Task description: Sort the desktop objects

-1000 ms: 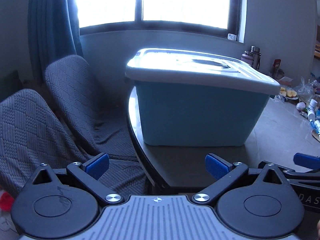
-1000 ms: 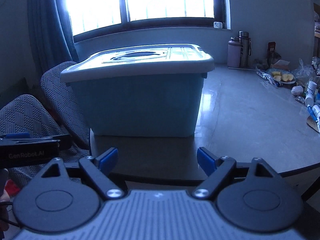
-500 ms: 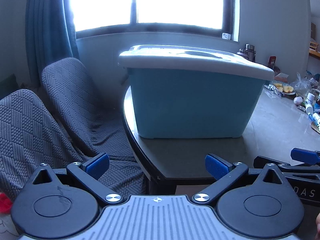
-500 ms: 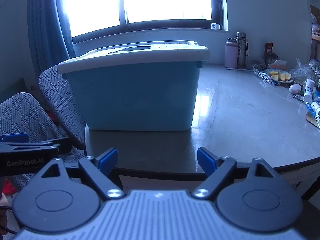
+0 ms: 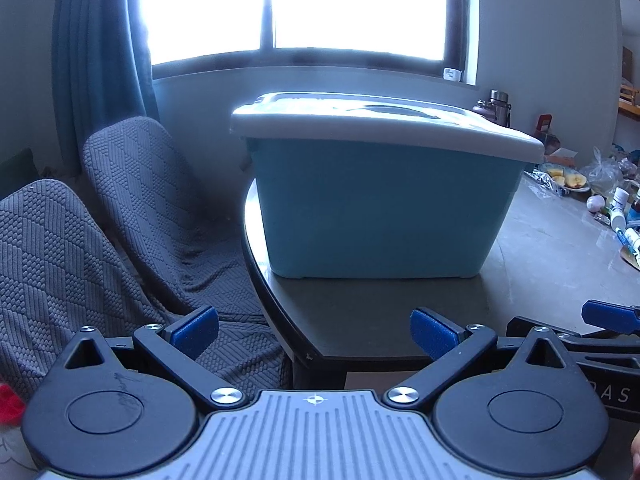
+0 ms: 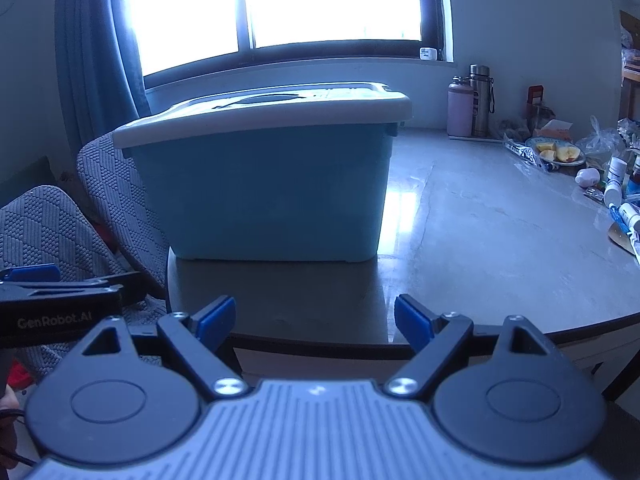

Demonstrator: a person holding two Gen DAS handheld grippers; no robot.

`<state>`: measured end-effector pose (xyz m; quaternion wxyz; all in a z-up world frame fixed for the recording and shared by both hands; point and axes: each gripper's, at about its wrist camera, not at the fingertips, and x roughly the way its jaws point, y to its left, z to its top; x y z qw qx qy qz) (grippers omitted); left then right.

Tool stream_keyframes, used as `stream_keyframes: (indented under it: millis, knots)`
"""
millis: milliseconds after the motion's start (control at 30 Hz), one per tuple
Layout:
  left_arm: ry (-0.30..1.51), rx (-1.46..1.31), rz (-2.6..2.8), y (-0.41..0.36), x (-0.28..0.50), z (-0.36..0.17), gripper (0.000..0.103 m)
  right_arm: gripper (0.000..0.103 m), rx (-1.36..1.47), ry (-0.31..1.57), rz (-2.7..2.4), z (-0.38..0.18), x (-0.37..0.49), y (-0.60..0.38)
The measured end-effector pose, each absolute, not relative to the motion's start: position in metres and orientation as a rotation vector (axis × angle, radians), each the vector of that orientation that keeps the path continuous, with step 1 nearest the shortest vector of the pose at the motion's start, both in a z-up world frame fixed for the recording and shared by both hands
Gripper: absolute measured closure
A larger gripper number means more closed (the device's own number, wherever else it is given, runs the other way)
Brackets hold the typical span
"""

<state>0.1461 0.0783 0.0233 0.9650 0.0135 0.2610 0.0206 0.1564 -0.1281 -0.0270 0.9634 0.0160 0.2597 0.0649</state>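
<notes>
A large blue storage box (image 5: 380, 212) with a closed grey-white lid (image 5: 380, 128) stands on the grey table (image 5: 540, 248) near its left edge; it also shows in the right wrist view (image 6: 268, 196). My left gripper (image 5: 315, 330) is open and empty, held short of the table's near edge. My right gripper (image 6: 315, 318) is open and empty, also short of the table edge, in front of the box. Small tubes and bottles (image 6: 618, 200) lie at the table's far right.
Two grey padded chairs (image 5: 140, 200) stand left of the table. Two flasks (image 6: 472, 100), a plate of fruit (image 6: 554, 154) and plastic bags (image 6: 604, 140) sit at the back right. A window and blue curtain (image 6: 92, 60) are behind.
Both grippers have dropped lower and pulled back a little from the box, so the lid now shows more edge-on. Both stay open and empty.
</notes>
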Motion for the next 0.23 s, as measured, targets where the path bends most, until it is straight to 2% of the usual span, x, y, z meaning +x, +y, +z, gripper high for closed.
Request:
stream_keyframes:
  millis: [233]
  knots:
    - [0.521, 0.039, 0.031, 0.0744, 0.1444, 0.0236, 0.0, 0.016, 0.04, 0.527, 0.123, -0.0272, 0.1535, -0.1312]
